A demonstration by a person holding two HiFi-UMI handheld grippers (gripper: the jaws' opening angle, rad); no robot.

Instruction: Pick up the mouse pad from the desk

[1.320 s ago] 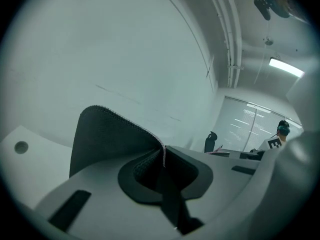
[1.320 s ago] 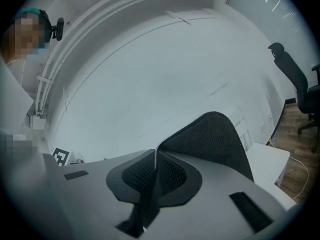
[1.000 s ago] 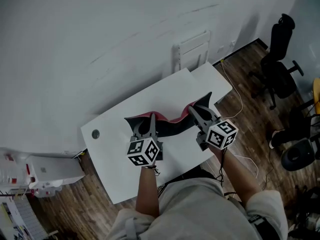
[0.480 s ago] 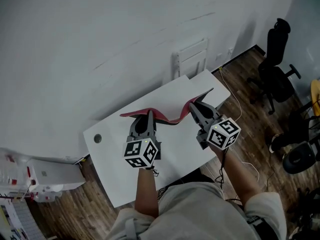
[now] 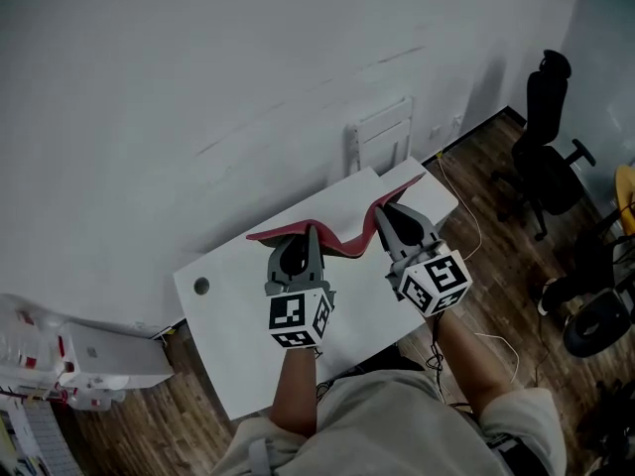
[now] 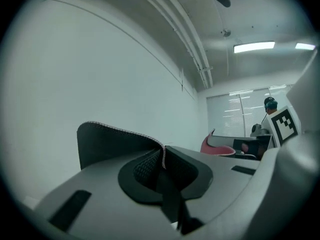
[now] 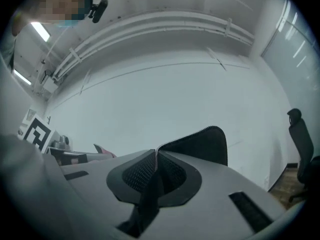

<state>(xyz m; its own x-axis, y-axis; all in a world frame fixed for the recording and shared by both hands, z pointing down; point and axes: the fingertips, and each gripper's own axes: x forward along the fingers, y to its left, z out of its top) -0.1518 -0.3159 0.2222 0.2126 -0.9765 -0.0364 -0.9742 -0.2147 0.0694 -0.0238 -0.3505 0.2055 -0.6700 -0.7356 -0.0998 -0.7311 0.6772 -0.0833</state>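
- Pad (image 5: 342,238): hangs between the two tongs above the bench (image 5: 238,325) and appears clear of its top. The head view shows its red underside. Both gripper views show its dark upper face.
- Handling, as judged: soft and limp. It sags in a trough between the two holds, and its outer corners stand up past the jaws. It looks thin, light and not fragile. The edge is stitched and the jaw faces are textured, so slipping seems unlikely.
- Hold, as judged: the near edge, one grip toward each end, suits it. A single grip at the middle would probably let both ends droop and drag.
- Left tongs (image 5: 311,234): closed tight on the pad, with the stitched edge pinched between the jaws.
- Right tongs (image 5: 382,216): likewise closed on the pad's edge, nipping only a thin strip.
- Bench: white, with a round grommet (image 5: 201,286) near its left end.
- Surroundings: an office chair (image 5: 546,137) stands on the wood floor (image 5: 496,256), well apart to the right.
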